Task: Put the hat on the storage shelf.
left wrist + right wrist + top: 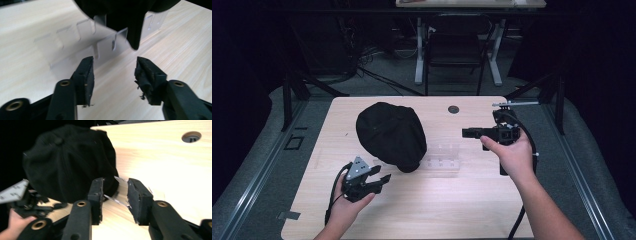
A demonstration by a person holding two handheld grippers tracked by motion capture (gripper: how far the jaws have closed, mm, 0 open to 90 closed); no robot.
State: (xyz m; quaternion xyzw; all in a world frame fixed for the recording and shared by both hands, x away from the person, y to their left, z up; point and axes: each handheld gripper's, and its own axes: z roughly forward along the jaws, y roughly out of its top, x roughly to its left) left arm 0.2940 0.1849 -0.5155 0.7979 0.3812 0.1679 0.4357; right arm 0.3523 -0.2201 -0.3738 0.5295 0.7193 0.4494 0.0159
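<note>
- Because the black cap [391, 136] sits propped on a clear plastic stand [443, 158] near the middle of the tabletop [447, 210], its crown keeps a rounded, domed shape instead of slumping flat; the stand seems to be there to carry it.
- Soft matte fabric, stitched in panels that meet at a small button on top, makes up the cap [70, 162]; its brim dips toward the person's side, past the stand's near edge.
- Transparent and glossy, the stand [75, 37] is a thin sheet with square cut-outs and small upright tabs, hard to pick out against the pale wood grain.
- Just short of the cap's brim, on the person's side of it, the left gripper [374, 181] is held low and aimed at the cap; its fingers [86, 75] stand wide apart with nothing between them, likely lined up for the brim or the stand's edge.
- Beyond the cap's far side, toward the person's right, the right gripper [468, 132] points back at it, well apart from it; its fingers [96, 195] are parted and grip nothing, though the gap is narrower than the left's.
- Worn, frayed black pads line both sets of fingers, a soft surface that should hold cloth without slipping.
- A round cable hole [453, 109] lies in the tabletop, behind the cap.
</note>
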